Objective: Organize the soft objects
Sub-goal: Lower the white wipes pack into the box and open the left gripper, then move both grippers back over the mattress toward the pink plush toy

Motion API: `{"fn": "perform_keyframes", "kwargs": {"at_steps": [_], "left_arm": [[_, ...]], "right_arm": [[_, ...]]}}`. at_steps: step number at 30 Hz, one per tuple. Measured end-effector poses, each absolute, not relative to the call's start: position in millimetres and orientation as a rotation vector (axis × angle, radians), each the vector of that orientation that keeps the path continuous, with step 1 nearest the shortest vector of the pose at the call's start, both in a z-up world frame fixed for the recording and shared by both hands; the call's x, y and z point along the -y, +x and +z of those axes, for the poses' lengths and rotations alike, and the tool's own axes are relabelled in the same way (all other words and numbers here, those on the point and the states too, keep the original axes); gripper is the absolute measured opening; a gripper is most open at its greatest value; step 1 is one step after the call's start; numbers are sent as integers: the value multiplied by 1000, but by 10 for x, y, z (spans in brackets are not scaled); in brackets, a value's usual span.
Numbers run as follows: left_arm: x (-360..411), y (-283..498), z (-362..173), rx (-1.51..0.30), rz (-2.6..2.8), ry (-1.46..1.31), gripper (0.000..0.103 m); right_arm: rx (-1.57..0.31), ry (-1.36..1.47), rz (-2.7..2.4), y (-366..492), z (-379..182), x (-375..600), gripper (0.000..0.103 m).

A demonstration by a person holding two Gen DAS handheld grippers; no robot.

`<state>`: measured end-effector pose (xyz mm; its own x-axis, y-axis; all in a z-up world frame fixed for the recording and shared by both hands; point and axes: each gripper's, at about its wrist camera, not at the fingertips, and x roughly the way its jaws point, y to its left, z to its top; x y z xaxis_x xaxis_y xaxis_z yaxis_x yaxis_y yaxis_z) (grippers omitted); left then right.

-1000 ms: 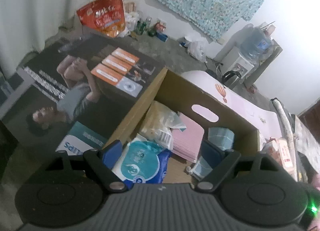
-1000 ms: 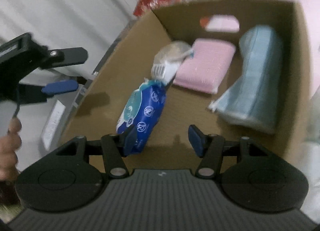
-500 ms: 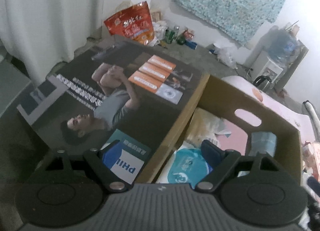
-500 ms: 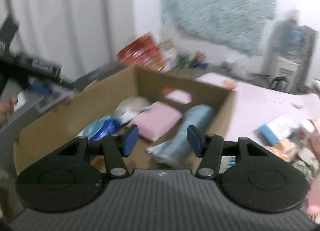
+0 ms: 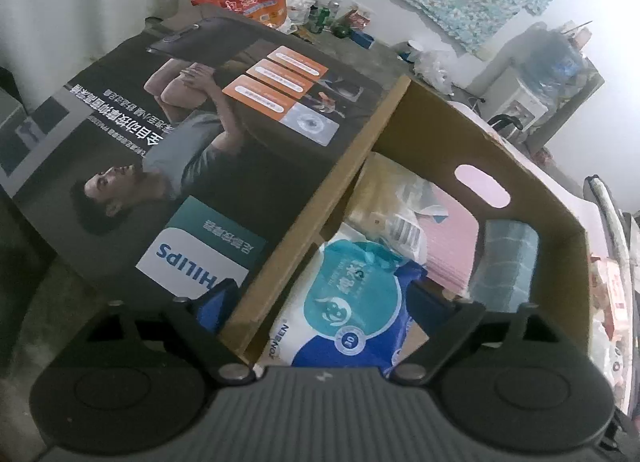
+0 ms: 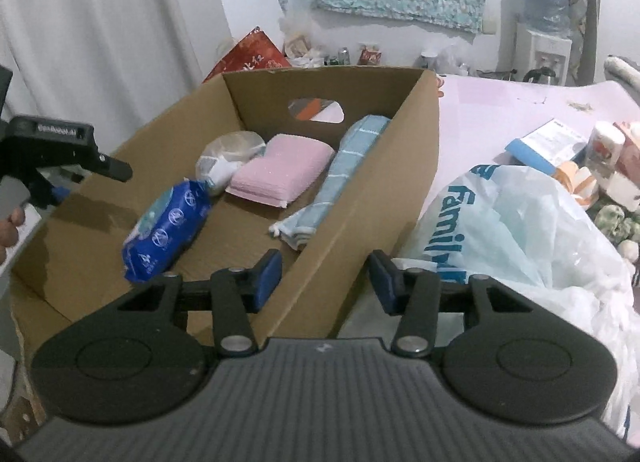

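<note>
Both hand-held grippers, left (image 5: pixel 316 310) spreading and right (image 6: pixel 325 277) narrowing, straddle the brown cardboard box's (image 6: pixel 372 197) walls empty, soft packs inside; next move likely fetches the white plastic bag (image 6: pixel 520 229).

We see a pale pink bed (image 6: pixel 520 101) carrying an open cardboard box (image 6: pixel 384 197) at its left edge. Just beside the box, toward the near edge, lies a crumpled white plastic bag (image 6: pixel 520 229) with blue lettering. Toward the right edge lie a blue-and-white booklet (image 6: pixel 548 143), some small packets (image 6: pixel 616 165) and a mottled green soft thing (image 6: pixel 614 221).
</note>
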<state>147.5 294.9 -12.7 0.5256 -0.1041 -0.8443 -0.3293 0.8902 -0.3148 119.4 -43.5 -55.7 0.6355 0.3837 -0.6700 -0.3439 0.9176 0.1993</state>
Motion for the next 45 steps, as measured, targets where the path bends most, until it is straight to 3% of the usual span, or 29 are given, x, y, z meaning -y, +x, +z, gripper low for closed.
{"fn": "perform_keyframes", "kwargs": {"at_steps": [9,17,19,22,28,34,45], "left_arm": [[-2696,1450,-107,-1039,95,-472,97],[-2520,1454,-96,-1036,67,-459,97],[-2511,1452,-97,-1037,70,-458,97],[-2561,1408,-83,-1020,78,-489,97],[-2522,1146,150,-919,90,-478,97],[-2126,768,535,-789,19,-383,99],[-940,240,890,-580,-120,-86,100]], "right_arm": [[-764,33,356,1159,-516,567,35],[-752,39,319,1133,-482,720,33],[-733,47,318,1083,-437,722,36],[-695,94,330,1013,-335,798,52],[-593,226,356,780,-117,1178,56],[-491,453,359,416,21,1871,68],[-437,654,266,-175,-158,2678,71]]}}
